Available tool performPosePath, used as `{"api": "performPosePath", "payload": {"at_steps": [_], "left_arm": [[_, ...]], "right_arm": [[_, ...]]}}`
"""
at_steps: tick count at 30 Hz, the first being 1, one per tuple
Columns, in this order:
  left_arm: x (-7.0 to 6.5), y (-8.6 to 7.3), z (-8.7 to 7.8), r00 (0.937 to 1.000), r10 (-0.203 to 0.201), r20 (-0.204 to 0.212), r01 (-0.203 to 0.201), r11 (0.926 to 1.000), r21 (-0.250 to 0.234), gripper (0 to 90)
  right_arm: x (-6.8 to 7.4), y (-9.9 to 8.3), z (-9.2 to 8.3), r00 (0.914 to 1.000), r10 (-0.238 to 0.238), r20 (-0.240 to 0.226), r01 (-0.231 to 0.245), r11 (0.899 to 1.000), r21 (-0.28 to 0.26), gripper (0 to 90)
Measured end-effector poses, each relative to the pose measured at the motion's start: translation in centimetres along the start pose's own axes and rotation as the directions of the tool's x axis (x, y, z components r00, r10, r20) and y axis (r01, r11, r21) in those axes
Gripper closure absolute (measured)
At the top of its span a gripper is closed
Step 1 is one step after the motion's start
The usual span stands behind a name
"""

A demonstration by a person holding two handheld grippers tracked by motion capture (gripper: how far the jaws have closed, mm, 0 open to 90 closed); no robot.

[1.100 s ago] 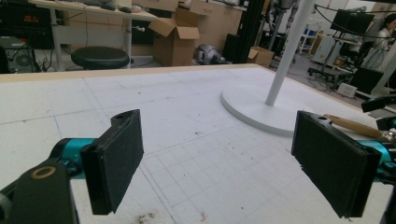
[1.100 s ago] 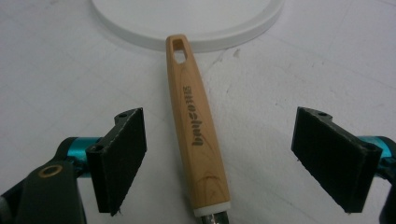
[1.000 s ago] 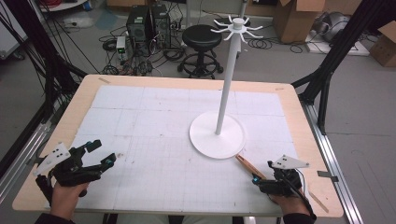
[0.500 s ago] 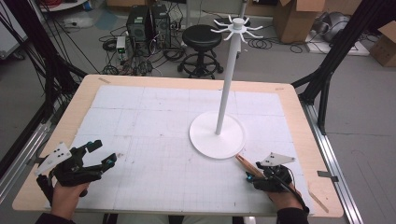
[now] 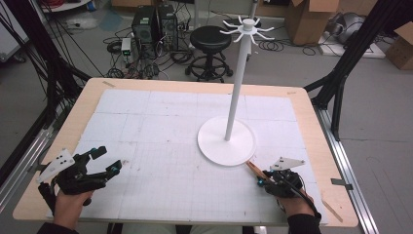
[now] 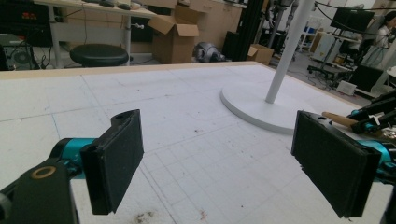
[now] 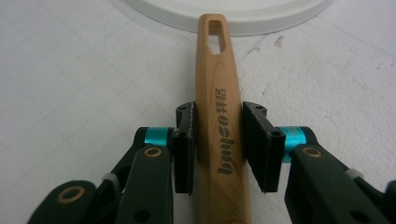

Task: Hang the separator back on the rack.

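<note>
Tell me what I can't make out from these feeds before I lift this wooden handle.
- Wooden handle: its working end is cut off by the bottom edge of the right gripper view; in the high view the right gripper and hand cover it, so the tool type is unknown.
- Stand: top cut off by the left gripper view's upper edge.
- Stand hooks: too small in the high view to judge their shape.

One bench [image 5: 311, 122] fills the middle of the frame. On it stands one white stand [image 5: 227, 141], right of centre, and one wooden handle [image 7: 219, 107] lies at lower right. Two grippers: one [image 5: 104, 160] at lower left, one [image 5: 260, 180] at lower right. One black stool [image 5: 210, 36] sits at upper centre.
</note>
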State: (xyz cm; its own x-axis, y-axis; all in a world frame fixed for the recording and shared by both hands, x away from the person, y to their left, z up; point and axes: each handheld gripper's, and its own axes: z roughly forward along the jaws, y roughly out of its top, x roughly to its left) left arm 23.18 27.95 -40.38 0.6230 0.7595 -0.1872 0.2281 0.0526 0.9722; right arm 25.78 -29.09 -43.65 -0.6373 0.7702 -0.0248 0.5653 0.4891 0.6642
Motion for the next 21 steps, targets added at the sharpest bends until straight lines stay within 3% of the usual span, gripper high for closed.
{"api": "performPosePath", "payload": {"at_steps": [12,16,21], "left_arm": [[-0.03,-0.01,-0.01,1.0,0.001,0.0,-0.001,1.0,0.002,17.3],[0.07,-0.02,-0.06,1.0,-0.003,-0.005,0.003,1.0,-0.001,17.2],[0.02,-0.01,-0.05,1.0,-0.001,-0.003,0.001,1.0,-0.001,17.3]], "right_arm": [[-0.15,0.31,0.03,0.9999,0.001,-0.012,-0.001,1.0,0.025,66.2],[-0.23,0.16,-0.1,0.9998,0.012,-0.019,-0.012,1.0,0.009,66.3],[-0.67,-0.04,-0.88,0.9983,0.044,-0.04,-0.045,0.998,-0.047,66.4]]}}
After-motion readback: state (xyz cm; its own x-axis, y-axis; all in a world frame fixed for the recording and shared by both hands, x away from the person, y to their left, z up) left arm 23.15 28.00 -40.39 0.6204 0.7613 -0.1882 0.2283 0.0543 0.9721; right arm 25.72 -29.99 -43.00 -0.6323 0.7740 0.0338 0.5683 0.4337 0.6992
